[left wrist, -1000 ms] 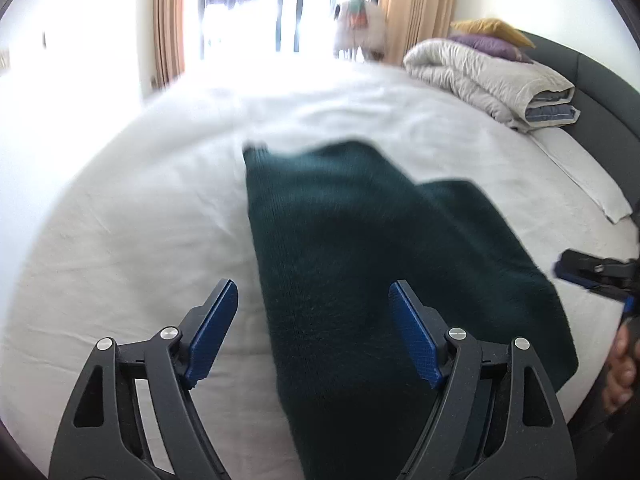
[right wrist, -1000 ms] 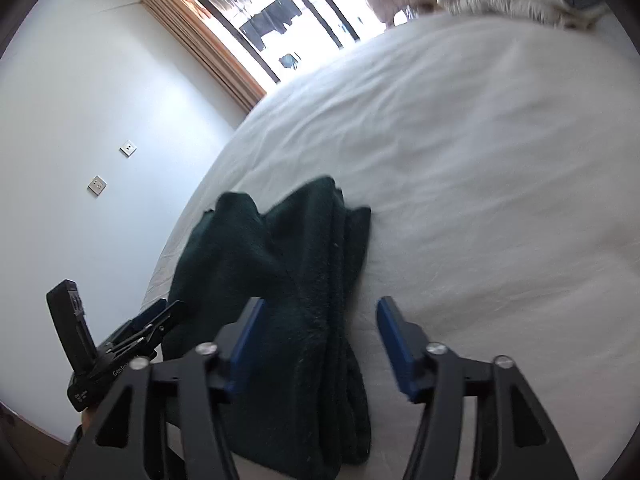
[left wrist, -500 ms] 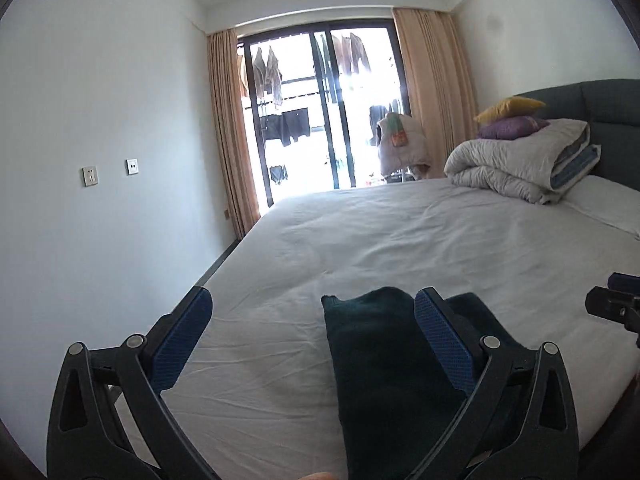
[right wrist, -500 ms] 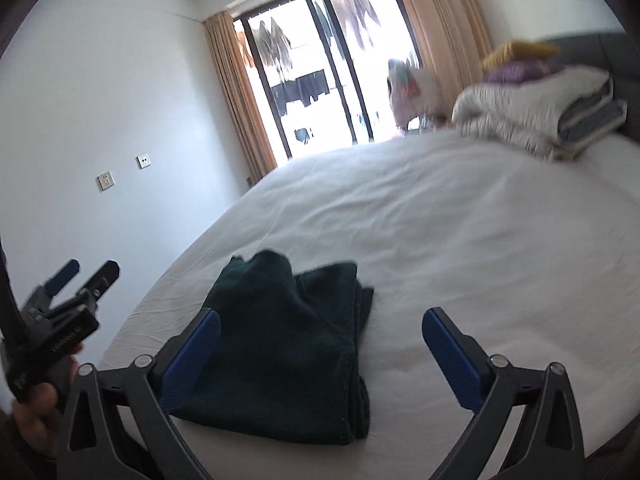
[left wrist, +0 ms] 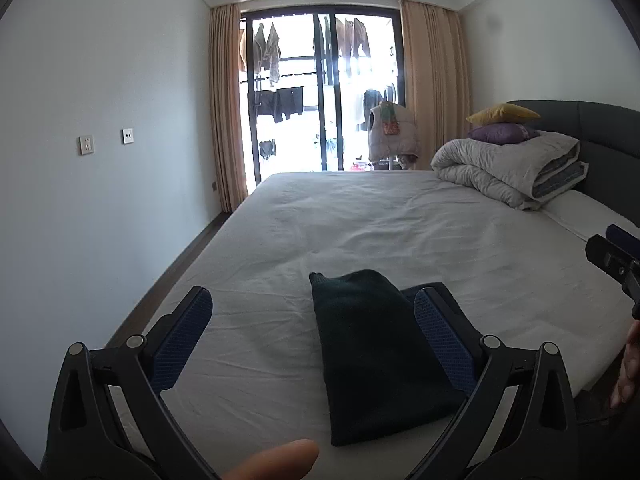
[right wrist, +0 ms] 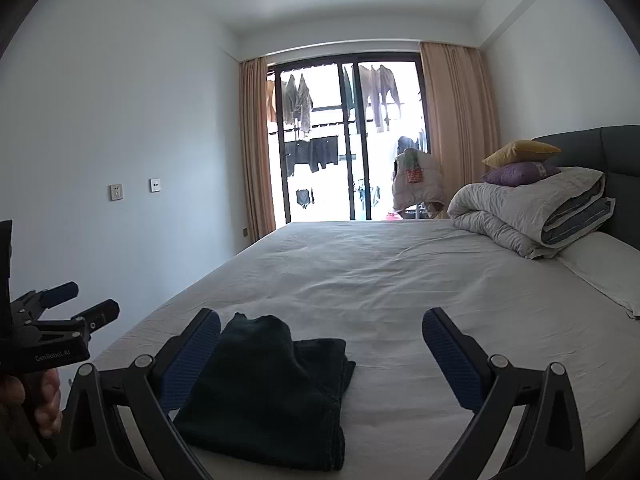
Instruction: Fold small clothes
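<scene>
Dark green folded garment (left wrist: 376, 356) lengthwise toward the window (left wrist: 320, 92) on white bed (left wrist: 400, 216), both grippers' fingers (left wrist: 440, 336) (right wrist: 452, 356) spread, empty.

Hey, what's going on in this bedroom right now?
A person is folding clothes on a bed with a handheld gripper in each hand. A dark green garment lies folded near the bed's front edge. The left gripper and the right gripper are both open, raised above the bed, and hold nothing. A folded duvet with two cushions on top sits by the headboard.
</scene>
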A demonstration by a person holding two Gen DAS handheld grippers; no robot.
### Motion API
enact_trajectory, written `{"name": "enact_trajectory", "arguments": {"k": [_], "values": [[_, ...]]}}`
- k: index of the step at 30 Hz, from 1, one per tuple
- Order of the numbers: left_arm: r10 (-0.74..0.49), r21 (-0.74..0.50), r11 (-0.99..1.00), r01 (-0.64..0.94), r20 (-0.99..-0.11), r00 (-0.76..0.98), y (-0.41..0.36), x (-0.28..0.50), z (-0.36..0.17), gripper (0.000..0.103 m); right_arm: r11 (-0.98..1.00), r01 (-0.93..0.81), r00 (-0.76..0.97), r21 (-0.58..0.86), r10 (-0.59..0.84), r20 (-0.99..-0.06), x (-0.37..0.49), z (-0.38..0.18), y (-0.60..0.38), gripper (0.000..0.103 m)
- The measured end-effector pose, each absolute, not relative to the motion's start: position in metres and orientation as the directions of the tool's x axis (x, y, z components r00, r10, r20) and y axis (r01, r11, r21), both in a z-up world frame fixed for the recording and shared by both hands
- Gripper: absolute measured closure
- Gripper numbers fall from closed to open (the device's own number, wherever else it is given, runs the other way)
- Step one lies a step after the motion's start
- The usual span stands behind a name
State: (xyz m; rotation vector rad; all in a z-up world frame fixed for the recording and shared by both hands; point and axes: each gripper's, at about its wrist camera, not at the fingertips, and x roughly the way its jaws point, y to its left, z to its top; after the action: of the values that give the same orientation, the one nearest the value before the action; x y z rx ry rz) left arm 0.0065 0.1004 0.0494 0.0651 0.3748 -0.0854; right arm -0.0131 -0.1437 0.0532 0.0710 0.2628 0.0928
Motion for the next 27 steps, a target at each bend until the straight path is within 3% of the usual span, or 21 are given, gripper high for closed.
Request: {"name": "enact_trajectory", "arguments": {"k": [12,27], "values": [[-0.087,-0.031,0.996,0.088,-0.669,0.738,0.095,0.041,-0.046,0.000,0.979,-0.002,0.817,0.204,0.119,-0.564,0.021,-0.011,-0.141,0.000],[-0.051,-0.046,0.999,0.025,-0.735,0.676,0.114,0.076,-0.080,0.000,0.998,0.020,0.832,0.058,0.015,-0.555,0.011,-0.013,-0.118,0.000]]}}
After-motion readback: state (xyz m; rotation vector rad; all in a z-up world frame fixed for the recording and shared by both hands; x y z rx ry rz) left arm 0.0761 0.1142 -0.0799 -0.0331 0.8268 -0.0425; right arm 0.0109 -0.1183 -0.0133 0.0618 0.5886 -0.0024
